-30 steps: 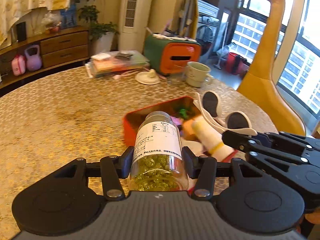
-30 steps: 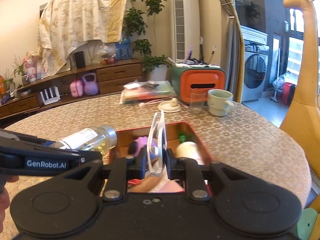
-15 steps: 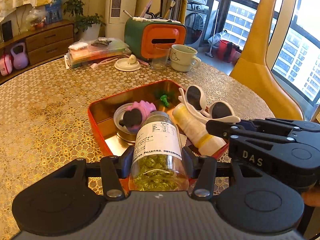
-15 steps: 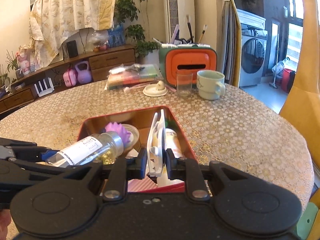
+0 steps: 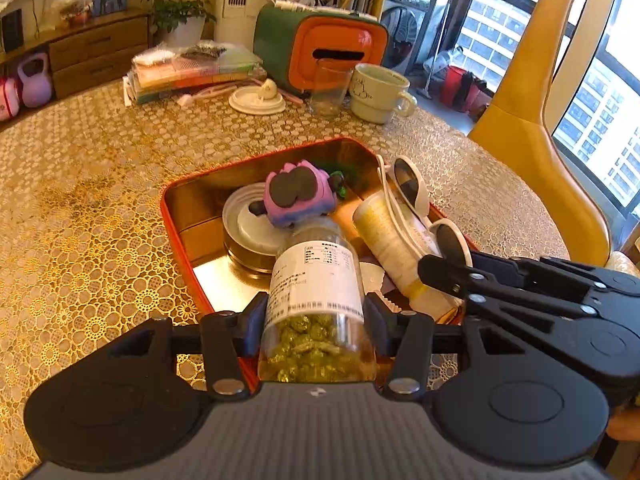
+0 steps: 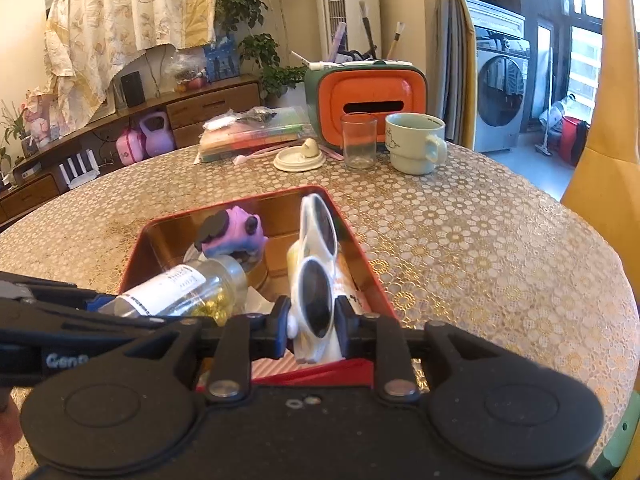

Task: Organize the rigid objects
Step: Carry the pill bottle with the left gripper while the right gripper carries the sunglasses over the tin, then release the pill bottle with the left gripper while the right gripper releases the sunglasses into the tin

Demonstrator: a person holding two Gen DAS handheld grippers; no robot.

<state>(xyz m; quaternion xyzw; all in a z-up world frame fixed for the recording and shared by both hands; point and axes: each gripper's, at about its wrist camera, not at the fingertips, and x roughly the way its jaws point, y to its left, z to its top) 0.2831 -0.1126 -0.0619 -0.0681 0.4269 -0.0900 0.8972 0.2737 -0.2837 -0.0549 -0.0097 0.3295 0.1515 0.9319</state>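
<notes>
A red tin (image 5: 176, 232) with a gold inside sits on the table and holds a purple toy (image 5: 298, 196), a round metal lid (image 5: 244, 232) and a yellow tube (image 5: 384, 236). My left gripper (image 5: 316, 312) is shut on a clear pill bottle (image 5: 316, 292) full of green-gold capsules, cap end low over the tin beside the toy. White sunglasses (image 6: 316, 304) lie tilted on the tube, between the jaws of my right gripper (image 6: 312, 320). Those jaws are opening, and the pads no longer clamp the frame.
At the table's far side stand a pale mug (image 6: 416, 144), an empty glass (image 6: 359, 140), an orange and green box (image 6: 368, 104), a white lid (image 6: 299, 158) and a stack of books (image 6: 252, 132). A yellow chair (image 5: 536, 128) rises at the right.
Both grippers sank toward the tin and closer in. The right jaws widened, and the sunglasses turned from edge-on to lens-up, settling onto the tube. The bottle stays gripped.
</notes>
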